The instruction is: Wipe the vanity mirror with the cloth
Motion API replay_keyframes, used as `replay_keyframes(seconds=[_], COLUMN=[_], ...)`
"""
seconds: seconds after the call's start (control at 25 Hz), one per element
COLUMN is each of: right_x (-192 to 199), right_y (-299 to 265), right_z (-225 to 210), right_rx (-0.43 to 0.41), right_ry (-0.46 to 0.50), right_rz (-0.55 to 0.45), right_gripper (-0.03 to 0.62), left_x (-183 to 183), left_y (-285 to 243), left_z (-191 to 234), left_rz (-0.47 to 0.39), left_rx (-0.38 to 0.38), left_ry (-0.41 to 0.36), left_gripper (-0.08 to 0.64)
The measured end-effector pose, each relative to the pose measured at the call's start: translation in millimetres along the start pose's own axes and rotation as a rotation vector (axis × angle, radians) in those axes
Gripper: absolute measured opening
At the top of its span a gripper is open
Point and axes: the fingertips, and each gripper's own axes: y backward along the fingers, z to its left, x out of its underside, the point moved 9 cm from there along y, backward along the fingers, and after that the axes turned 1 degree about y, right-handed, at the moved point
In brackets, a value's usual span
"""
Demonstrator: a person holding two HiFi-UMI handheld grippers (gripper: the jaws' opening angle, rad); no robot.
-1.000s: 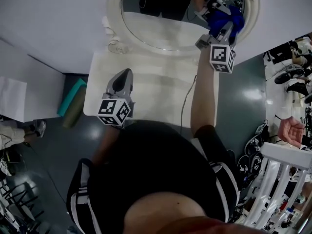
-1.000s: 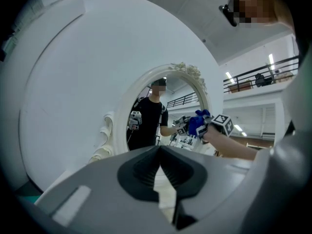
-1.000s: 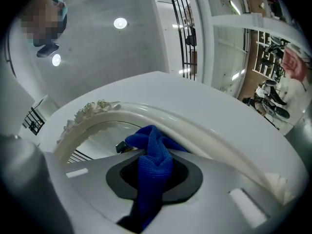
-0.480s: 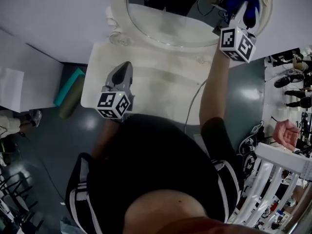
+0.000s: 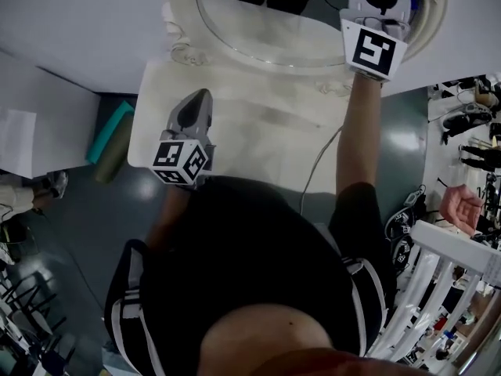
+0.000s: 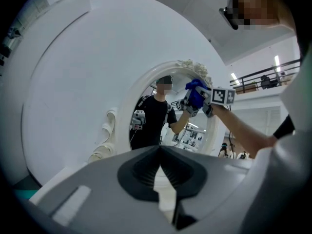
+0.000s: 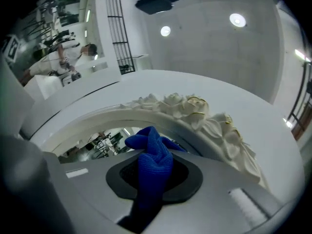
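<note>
Cloth [image 7: 154, 156] in R hand-held gripper [image 7: 155, 173], at mirror [image 5: 266, 34]

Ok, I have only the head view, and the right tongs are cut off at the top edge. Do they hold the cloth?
Observer: Yes. The right gripper view shows the blue cloth pinched between the right tongs.
Operator: And at which part of the mirror is it?
Observer: Near the top. In the left gripper view it sits high on the mirror, just under its flower carving.
</note>
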Motion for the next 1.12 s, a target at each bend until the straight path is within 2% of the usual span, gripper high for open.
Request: replay_keyframes(seconds=[0.08,0.16,0.36,0.56,0.72,0.96,1.12], right_x=[2,11,52,124,176,214,225], right_y=[1,6,35,90,129,150,162], right_z=[23,54,125,216,264,293,298], right_rx=[-0.077,-0.135,-0.275,-0.524,-0.654,-0.763,-0.791], right_ry=[0.121,0.176,0.241,0.298,0.251,0.151,0.063], right_rz=[0.028,0.025,0.037,0.133,0.213,0.326,0.381], right_gripper=[0.049,0.049,0.049,0.049,0.048,0.048,0.048], left_x=[-1,-2,-1,5,8,14,14], left_y=[-3,-5,-8,-6,-5,-6,2], left_z=[-2,-5,-7,-9,-11,-5,-5], left_rz=[-0.002,-0.001,0.006,0.031,0.049,0.067,0.076], left_rx=[0.003,0.005,0.005,-0.003,-0.011,-0.036,-0.048], left_ry=[-0.004,-0.009,-0.018,-0.016,-0.015,-0.017,-0.017], left_gripper=[0.008,0.008,0.008,0.008,0.008,0.008,0.008])
